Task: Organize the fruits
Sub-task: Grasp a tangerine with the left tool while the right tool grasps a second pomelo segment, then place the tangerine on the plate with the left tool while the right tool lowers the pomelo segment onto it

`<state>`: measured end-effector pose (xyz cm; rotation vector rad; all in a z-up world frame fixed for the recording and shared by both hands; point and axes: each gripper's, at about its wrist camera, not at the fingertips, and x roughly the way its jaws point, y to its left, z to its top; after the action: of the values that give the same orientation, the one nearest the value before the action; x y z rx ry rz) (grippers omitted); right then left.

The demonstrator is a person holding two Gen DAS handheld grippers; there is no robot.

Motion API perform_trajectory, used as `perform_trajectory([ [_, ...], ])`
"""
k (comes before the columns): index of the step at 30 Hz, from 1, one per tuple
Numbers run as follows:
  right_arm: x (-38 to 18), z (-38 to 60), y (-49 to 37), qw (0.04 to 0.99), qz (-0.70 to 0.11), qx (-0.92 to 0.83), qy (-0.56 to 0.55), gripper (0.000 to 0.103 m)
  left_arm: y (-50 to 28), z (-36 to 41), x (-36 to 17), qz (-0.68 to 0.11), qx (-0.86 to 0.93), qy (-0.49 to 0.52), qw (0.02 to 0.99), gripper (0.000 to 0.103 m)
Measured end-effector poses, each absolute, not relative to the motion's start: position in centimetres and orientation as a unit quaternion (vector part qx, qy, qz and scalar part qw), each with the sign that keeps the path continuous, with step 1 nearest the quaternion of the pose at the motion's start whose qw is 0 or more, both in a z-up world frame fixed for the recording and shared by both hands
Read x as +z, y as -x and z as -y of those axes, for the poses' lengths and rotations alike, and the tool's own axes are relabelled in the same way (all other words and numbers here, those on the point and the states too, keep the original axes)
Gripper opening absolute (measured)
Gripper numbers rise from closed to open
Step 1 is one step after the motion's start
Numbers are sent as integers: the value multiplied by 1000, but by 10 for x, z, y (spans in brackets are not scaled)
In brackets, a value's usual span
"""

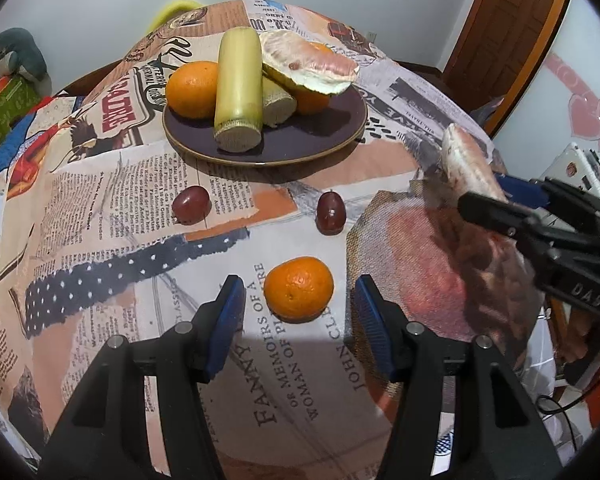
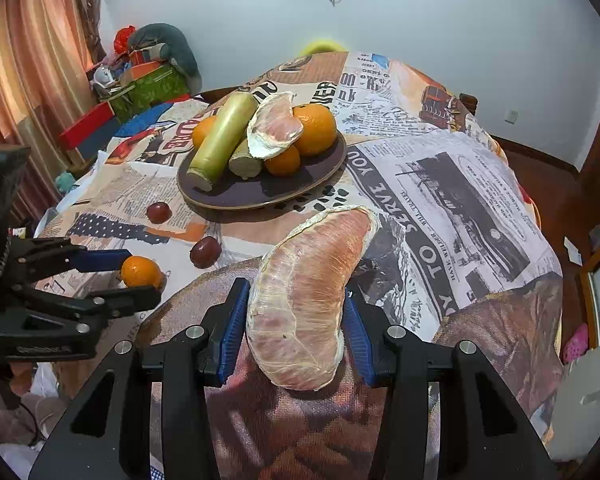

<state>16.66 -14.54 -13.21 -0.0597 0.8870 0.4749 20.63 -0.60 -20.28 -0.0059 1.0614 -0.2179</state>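
A dark plate (image 1: 320, 140) (image 2: 300, 188) holds oranges, two sugarcane pieces (image 1: 238, 88) and a peeled pomelo segment (image 1: 308, 64). A small orange (image 1: 299, 289) (image 2: 141, 271) lies on the cloth just ahead of my left gripper (image 1: 300, 300), which is open around it without touching. Two red grapes (image 1: 191, 205) (image 1: 330, 213) lie between it and the plate. My right gripper (image 2: 296, 316) is shut on a large pomelo segment (image 2: 308, 292) (image 1: 470, 168), held above the table at the right.
The table is covered by a newspaper-print cloth (image 1: 140, 208). Boxes and clutter (image 2: 140, 76) sit at the far left by a curtain. A wooden door (image 1: 508, 28) stands at the right, a white wall behind.
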Motion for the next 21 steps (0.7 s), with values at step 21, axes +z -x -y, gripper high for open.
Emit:
perform_trajectory([
  [21,-139,126,-211,872,-433,229,15,43,-229,-35,-181,-471,-94,49,876,34],
])
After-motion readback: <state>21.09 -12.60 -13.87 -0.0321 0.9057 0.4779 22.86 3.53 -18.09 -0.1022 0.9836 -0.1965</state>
